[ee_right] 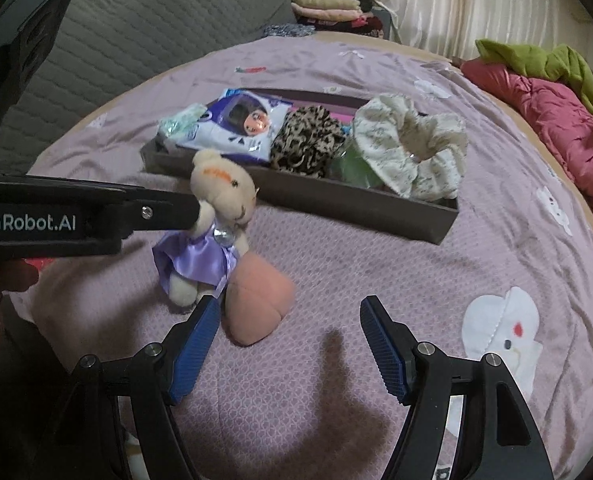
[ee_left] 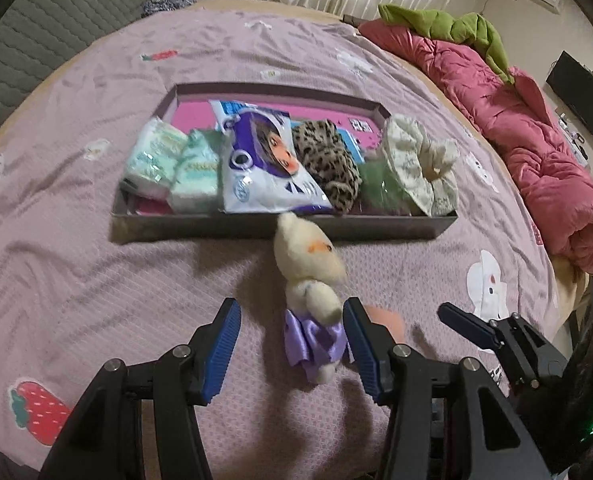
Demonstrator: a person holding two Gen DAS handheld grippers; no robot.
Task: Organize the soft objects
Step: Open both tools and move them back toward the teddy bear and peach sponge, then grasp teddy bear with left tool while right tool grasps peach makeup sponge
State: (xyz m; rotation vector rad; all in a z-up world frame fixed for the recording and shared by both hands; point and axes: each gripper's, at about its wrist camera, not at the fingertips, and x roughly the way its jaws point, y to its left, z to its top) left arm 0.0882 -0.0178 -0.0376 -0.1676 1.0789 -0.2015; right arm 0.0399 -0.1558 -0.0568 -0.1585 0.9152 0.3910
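White lettering reading "GenRobot.AI", its first letter cut by the frame edge, stands on the side of the black left tool (ee_right: 200,210) in the right wrist view. Print on the white-and-purple plastic packet (ee_right: 232,130) is too small to read.

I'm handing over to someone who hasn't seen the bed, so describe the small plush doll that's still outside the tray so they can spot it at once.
On the mauve bedspread, find the long dark tray of soft items. Just in front of its near wall lies the plush doll, between the open left gripper fingers. It is cream-coloured with a shiny purple skirt, beside a plain peach cushion.
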